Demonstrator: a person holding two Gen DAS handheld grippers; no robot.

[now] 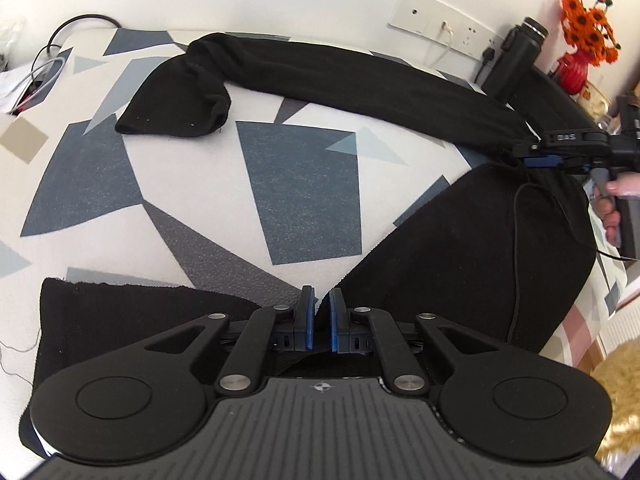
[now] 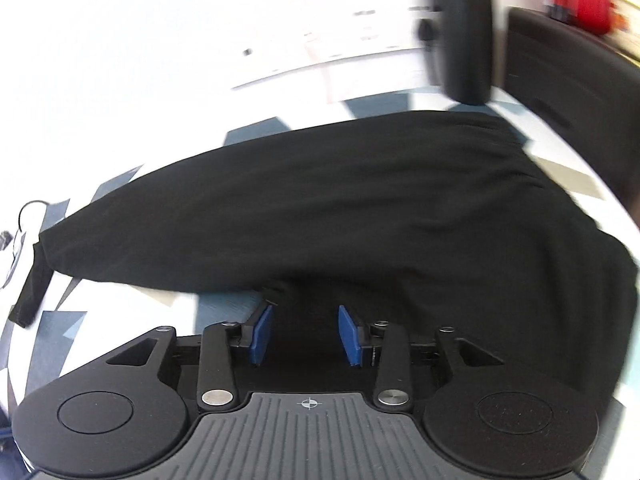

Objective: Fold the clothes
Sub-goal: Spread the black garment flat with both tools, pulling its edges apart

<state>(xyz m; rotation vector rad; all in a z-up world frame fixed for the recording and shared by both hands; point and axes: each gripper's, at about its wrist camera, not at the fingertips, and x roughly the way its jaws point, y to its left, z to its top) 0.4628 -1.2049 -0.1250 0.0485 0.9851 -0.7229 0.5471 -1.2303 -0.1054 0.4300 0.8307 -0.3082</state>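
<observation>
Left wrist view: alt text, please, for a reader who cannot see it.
Black trousers lie spread on a bed with a geometric-patterned sheet. The left tongs sit nearly shut at the crotch, while the right tongs reach the waistband.

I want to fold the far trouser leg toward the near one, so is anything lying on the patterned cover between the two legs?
Nothing visible does. The patterned cover between the far leg and the near leg of the black trousers lies bare. The cables and the black bottle sit outside that stretch.
</observation>
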